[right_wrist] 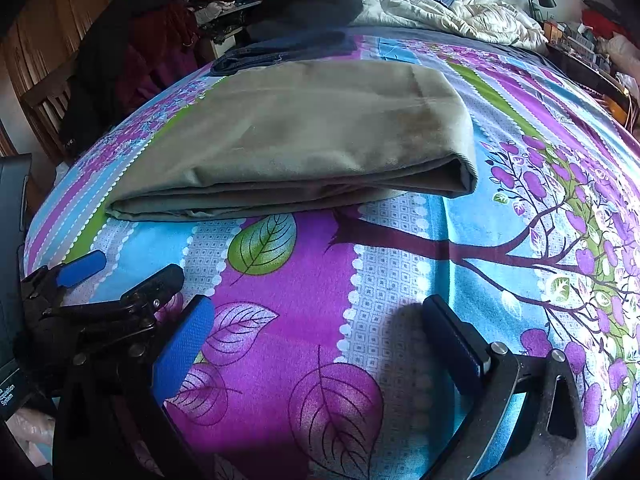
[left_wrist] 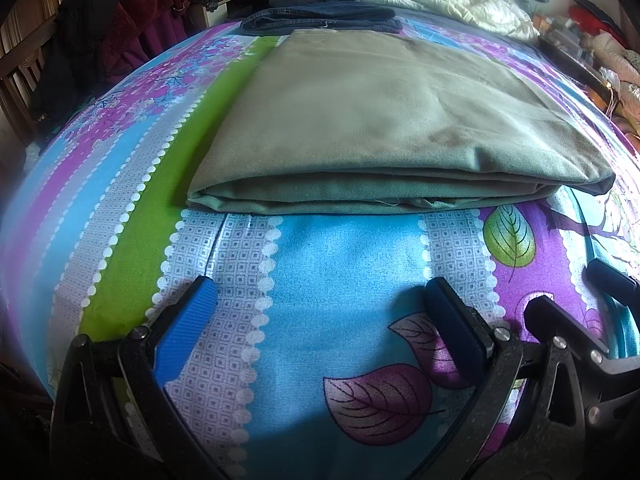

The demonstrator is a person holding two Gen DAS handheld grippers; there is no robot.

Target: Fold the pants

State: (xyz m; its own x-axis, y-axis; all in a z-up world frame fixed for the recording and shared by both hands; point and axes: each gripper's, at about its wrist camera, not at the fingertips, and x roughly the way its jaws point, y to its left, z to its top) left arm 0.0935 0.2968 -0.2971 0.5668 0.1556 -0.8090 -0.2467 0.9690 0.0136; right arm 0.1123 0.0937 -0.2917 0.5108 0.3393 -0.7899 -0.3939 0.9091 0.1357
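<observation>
Bedroom setting: a bed with a patterned bedspread [left_wrist: 340, 264] serves as the work surface, with a white duvet [left_wrist: 452, 0] bunched at its far end. Olive pants [left_wrist: 384, 120] lie folded into a flat, layered rectangle mid-bed, edges stacked toward the cameras — a placement judged consistent with folding essentially complete. Folded dark jeans [left_wrist: 320, 20] sit just behind, touching the far edge. Left gripper [left_wrist: 320, 300] and right gripper [right_wrist: 316, 320] hover side by side short of the pants, jaws spread wide, holding nothing — apparently disengaged.
</observation>
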